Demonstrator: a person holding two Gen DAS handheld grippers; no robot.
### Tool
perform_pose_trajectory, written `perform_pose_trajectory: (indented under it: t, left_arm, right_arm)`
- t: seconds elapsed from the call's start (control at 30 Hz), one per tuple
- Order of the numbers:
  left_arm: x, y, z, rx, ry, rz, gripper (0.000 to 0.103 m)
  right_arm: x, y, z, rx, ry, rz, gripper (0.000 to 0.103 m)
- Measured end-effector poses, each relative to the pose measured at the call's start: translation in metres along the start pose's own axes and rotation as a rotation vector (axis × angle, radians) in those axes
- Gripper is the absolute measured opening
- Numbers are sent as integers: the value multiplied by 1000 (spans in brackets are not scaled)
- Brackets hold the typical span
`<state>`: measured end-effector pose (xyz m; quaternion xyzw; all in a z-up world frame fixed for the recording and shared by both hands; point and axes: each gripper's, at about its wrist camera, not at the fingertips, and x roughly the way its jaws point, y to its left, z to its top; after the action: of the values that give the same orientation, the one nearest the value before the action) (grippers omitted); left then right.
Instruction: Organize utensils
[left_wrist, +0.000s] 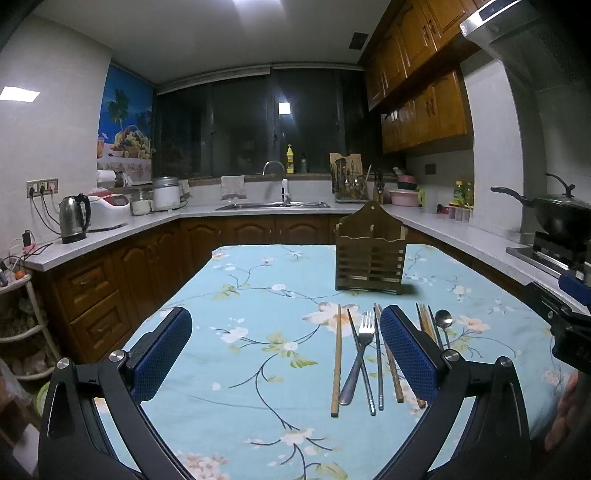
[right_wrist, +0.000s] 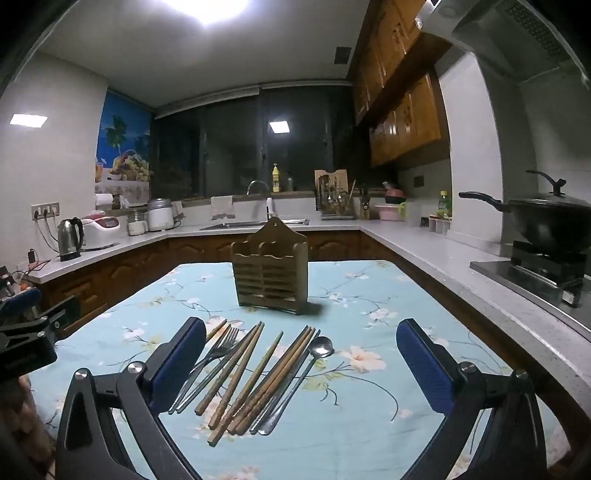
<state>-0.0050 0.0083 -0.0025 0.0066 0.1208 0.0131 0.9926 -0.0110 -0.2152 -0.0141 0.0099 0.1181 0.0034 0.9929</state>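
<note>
A wooden slatted utensil holder (left_wrist: 369, 254) stands upright on the floral blue tablecloth (left_wrist: 240, 295); it also shows in the right wrist view (right_wrist: 271, 273). In front of it lie wooden chopsticks (right_wrist: 255, 380), metal chopsticks (left_wrist: 378, 365), a fork (left_wrist: 360, 350) and a spoon (right_wrist: 306, 373). My left gripper (left_wrist: 284, 325) is open and empty, above the cloth to the left of the utensils. My right gripper (right_wrist: 301, 338) is open and empty, hovering over the utensils.
Kitchen counters run round the table, with a kettle (left_wrist: 74, 218) and rice cooker at left, a sink (left_wrist: 273, 205) at the back, and a wok (right_wrist: 546, 218) on the stove at right. The table edge is near on the right.
</note>
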Motion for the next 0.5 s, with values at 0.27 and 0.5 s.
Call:
perform_pose_trajectory:
  t: [0.27, 0.5]
  left_arm:
    - [0, -1, 1, 0, 2, 0, 103]
    - [0, 0, 0, -3, -1, -2, 103]
  right_arm:
    - [-4, 4, 2, -11, -10, 10, 103]
    - [-4, 5, 1, -10, -7, 9, 103]
